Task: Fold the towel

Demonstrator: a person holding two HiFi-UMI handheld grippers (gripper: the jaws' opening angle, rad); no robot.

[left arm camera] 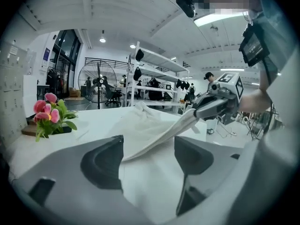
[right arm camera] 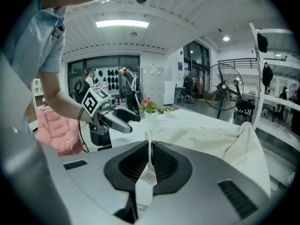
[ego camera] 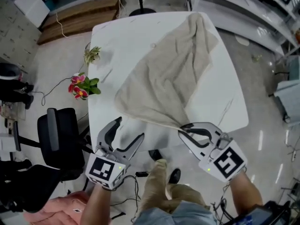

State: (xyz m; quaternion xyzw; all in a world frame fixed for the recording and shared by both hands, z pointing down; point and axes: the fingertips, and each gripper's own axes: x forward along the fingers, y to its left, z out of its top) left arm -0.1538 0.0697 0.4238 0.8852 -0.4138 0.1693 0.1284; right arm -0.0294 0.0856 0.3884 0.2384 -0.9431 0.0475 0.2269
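A beige towel (ego camera: 168, 74) lies rumpled on the white table (ego camera: 122, 36), stretched from the far right corner to the near edge. My right gripper (ego camera: 183, 128) is shut on the towel's near corner and holds it just off the table edge. In the right gripper view the cloth and its white label (right arm camera: 147, 175) are pinched between the jaws of the right gripper (right arm camera: 149, 163). My left gripper (ego camera: 129, 129) stands open at the near left edge, empty, just short of the towel's left edge. In the left gripper view the towel (left arm camera: 150, 130) rises ahead of the left gripper (left arm camera: 149, 161) to the right gripper (left arm camera: 194, 114).
A pot of pink flowers (ego camera: 82, 86) and a small plant (ego camera: 92, 54) sit by the table's left edge. A black chair (ego camera: 58, 135) and a pink jacket (ego camera: 51, 210) are at the lower left. Shelving (left arm camera: 154, 78) and a large fan (left arm camera: 97, 83) stand behind.
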